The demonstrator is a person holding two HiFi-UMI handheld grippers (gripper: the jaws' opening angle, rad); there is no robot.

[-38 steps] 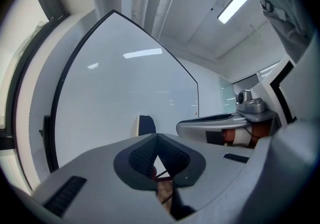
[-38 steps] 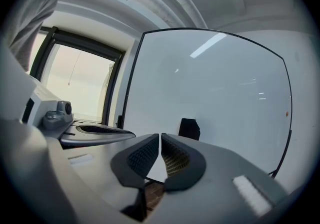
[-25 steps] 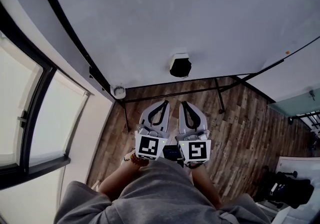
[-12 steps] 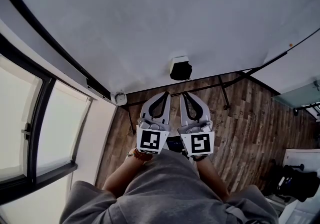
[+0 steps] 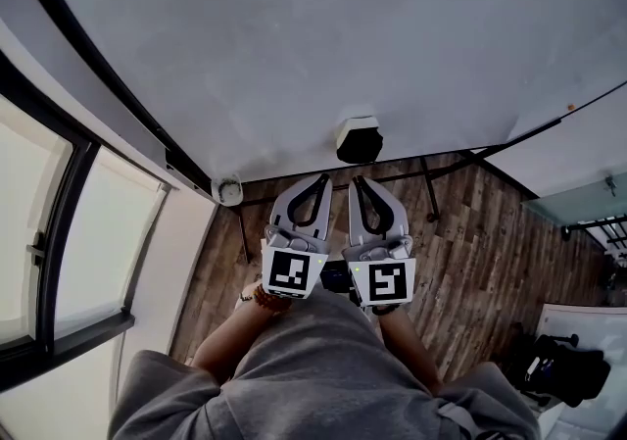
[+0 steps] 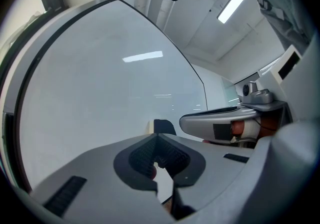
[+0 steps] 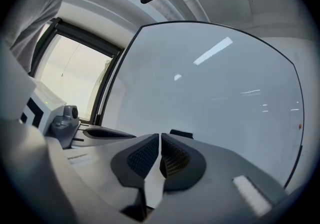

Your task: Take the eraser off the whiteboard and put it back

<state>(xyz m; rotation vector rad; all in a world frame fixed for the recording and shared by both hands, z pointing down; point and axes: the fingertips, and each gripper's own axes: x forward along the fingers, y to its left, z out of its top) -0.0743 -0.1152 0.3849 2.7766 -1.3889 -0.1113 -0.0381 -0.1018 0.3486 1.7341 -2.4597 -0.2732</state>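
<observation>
- Whiteboard [image 5: 294, 36]: a large white panel in a thin dark frame, shown filling the upper part of the head view. Its surface is wiped clean, apart from one small orange dot [image 5: 569, 107] near the right edge.
- Eraser [image 5: 359, 139]: a small block with a dark body and a pale top face, stuck on the whiteboard close to its lower edge. It is sighted just beyond the tips of both claws and is touched by neither. It is also seen as a dark shape past the jaws in the left gripper view [image 6: 164, 126] and in the right gripper view [image 7: 181, 133].
- Left claw [image 5: 320, 181]: held level and pointed at the board. The jaws are closed, ribbed pads [image 6: 145, 155] are met, and nothing is gripped between them.
- Right claw [image 5: 358, 183]: held level beside the left claw, nearly parallel to it. The jaws are fully closed, pad against pad, and nothing is held.
- Marker cubes: one is carried at the rear of each claw, left [image 5: 293, 273] and right [image 5: 383, 283].
- Grey sleeves [image 5: 313, 379]: worn on both forearms, with a bead bracelet [image 5: 263, 299] at the left wrist.
- Wood-plank floor [image 5: 470, 232]: seen below the board, crossed by the dark bars of the board's stand [image 5: 431, 188].
- Window [image 5: 59, 232]: dark-framed and brightly lit, placed at the left of the board.
- Black bag [image 5: 568, 369]: set on the floor at lower right.
</observation>
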